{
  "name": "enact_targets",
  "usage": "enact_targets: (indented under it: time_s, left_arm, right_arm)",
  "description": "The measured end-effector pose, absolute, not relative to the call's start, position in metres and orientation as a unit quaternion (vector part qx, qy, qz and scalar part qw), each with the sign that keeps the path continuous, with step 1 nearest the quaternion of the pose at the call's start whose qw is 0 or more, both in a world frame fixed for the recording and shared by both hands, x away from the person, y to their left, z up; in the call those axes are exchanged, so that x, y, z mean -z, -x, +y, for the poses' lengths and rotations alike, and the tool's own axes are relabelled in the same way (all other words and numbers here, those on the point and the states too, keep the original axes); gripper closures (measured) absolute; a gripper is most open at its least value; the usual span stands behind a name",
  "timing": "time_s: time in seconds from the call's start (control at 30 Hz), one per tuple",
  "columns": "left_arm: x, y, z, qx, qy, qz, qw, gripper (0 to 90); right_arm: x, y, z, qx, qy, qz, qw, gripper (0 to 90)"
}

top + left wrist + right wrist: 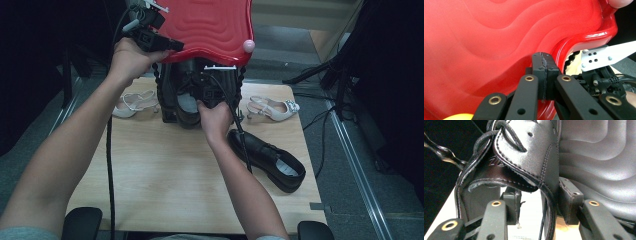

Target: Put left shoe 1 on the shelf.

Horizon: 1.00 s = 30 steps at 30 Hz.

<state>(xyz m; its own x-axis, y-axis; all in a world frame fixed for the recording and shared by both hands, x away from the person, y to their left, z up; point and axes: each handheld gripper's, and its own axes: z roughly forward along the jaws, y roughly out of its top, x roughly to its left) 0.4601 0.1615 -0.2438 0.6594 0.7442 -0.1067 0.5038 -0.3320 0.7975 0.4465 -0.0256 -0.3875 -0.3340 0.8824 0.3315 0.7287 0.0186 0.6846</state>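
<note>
A red lid (207, 27) of a black case (170, 100) at the far edge of the table (165, 185) is held raised by the left gripper (150, 37), whose jaws are shut tight on the lid's rim. A black shoe (187, 105) is stood inside the case; its collar lies between the jaws of the right gripper (210, 92), which are parted, one pad inside, one outside, with no clear squeeze on the leather. The step in hand is judged to be placing the first shoe in the case and letting it go. Next, the right gripper is to be drawn clear and the second black shoe (267, 160), lying at the near right, is to be fetched. Two pale sandals (134, 102) (272, 107) are left on the table, either side of the case.
</note>
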Motion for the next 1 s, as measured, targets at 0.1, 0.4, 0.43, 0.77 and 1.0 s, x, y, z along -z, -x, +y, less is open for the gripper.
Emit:
enact_targets:
  time_s: [0.1,0.4,0.43,0.77,1.0]
  left_arm:
    - [0.2437,-0.4602,0.1614,-0.141,-0.804,0.388,0.428,90.0]
    - [0.2436,-0.4601,0.1615,-0.142,-0.805,0.387,0.427,90.0]
    - [0.2436,-0.4602,0.1614,-0.142,-0.806,0.386,0.426,90.0]
    - [0.2435,-0.4593,0.1616,-0.145,-0.807,0.385,0.424,90.0]
    - [0.2435,-0.459,0.1615,-0.145,-0.807,0.385,0.423,90.0]
  right_arm:
    - [0.3874,-0.4466,-0.0262,-0.407,-0.57,0.708,0.091,55.6]
    - [0.387,-0.4427,-0.0236,-0.397,-0.563,0.72,0.085,49.9]
    - [0.3875,-0.4423,-0.0237,-0.397,-0.561,0.722,0.082,49.0]
    - [0.3904,-0.4414,-0.021,-0.399,-0.559,0.723,0.078,49.0]
    - [0.3878,-0.4368,-0.0222,-0.393,-0.551,0.733,0.069,45.5]
